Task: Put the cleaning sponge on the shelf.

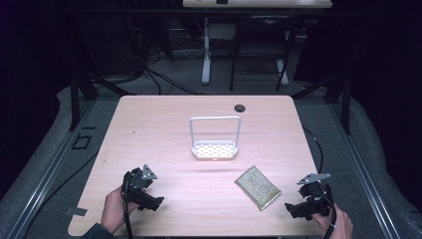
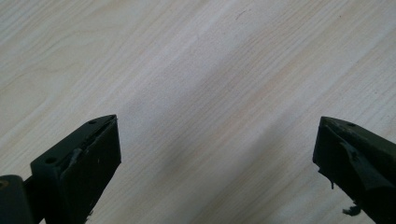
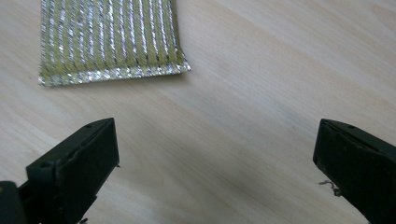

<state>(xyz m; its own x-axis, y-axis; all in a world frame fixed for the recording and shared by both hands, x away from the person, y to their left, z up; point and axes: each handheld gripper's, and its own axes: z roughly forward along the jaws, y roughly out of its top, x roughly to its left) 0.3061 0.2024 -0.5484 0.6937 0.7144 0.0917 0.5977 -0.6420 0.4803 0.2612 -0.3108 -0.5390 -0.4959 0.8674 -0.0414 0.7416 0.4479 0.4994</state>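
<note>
Sponge [image 3: 109, 39] glittery woven cloth; table [image 1: 164, 124] matt pale wood.

Left claw [image 1: 149, 196] agape; right claw [image 1: 296, 209] agape, both low.

The white wire-handled rack [image 1: 214, 142] stands at the centre of the pale wooden worktop [image 1: 164, 119]. The yellow-and-silver woven scouring pad [image 1: 257, 187] lies flat nearer the person, to the rack's right. The left tongs [image 1: 155, 202] rest near-left, the right tongs [image 1: 292, 209] near-right, just beside the pad.
</note>
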